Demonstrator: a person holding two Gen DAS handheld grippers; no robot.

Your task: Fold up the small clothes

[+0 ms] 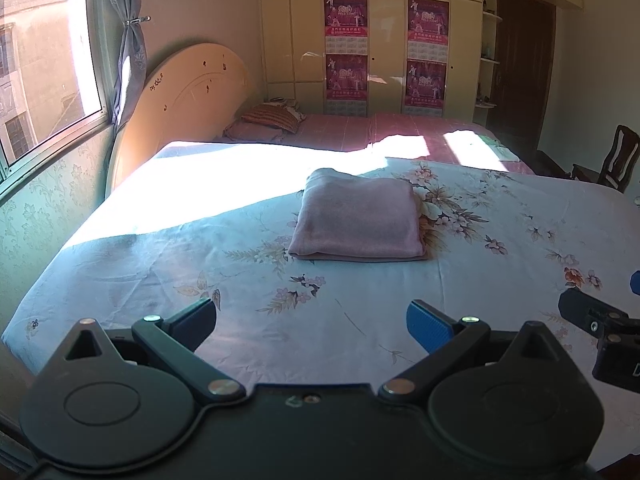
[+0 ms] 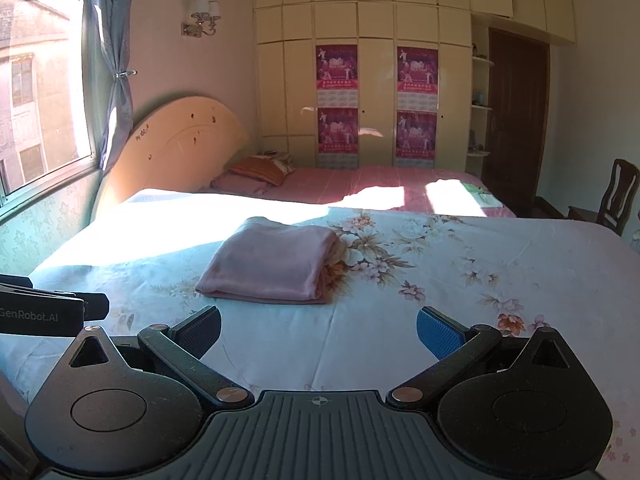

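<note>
Right tool (image 2: 318,332) agape; wall lamp (image 2: 204,16) whole.

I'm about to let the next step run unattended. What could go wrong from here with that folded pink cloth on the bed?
1. The folded pink cloth has loose layered edges on its right side; gripping only the top layer could undo the fold.
2. It lies on a soft floral bedsheet, so the open left tongs or right tongs may pinch the sheet too.
3. Glare from the sunlit patch may hide the cloth's far edge.

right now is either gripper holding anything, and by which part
Nothing is held. The left gripper and right gripper are both open, short of the folded pink cloth lying on the bed.
</note>
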